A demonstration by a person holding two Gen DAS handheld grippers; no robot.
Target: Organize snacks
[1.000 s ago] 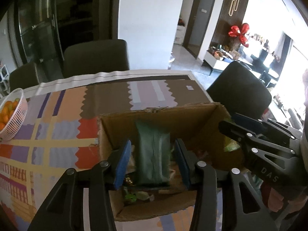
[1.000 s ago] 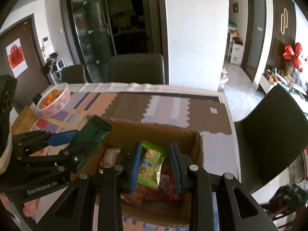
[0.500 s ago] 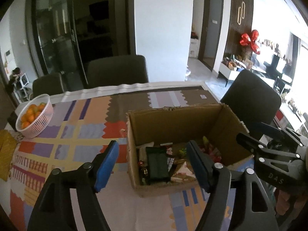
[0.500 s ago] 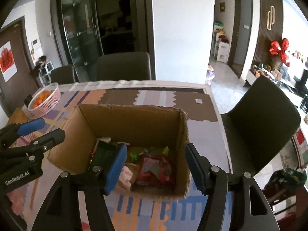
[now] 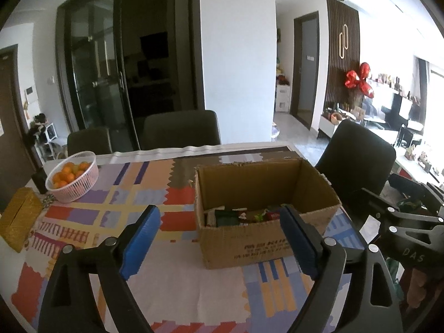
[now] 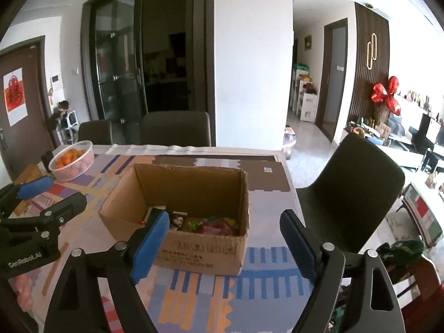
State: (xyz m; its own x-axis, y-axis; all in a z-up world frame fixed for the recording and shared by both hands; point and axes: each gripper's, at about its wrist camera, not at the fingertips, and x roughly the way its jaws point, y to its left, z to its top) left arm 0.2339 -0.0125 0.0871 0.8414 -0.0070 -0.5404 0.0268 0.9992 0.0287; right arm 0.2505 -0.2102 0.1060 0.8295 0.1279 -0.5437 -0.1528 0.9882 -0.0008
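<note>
Now both my left claw (image 5: 219, 238) and right claw (image 6: 224, 242) are opening, empty, with snacks (image 6: 211, 224) lying in the box (image 6: 199, 252) and none visible outside.

Daylight: strong, entering right of the fingers (image 5: 140, 241), windows (image 5: 433, 83) blown out. Glass doors (image 6: 119, 63) beyond the fingers dim. Fisheye bending, dark vignette at corners; focus fairly sharp.

Both wrist fisheyes look forward and slightly down, near the table. They share the cardboard box (image 5: 266, 211) (image 6: 188, 208). Each catches the other's gripper at its edge.
</note>
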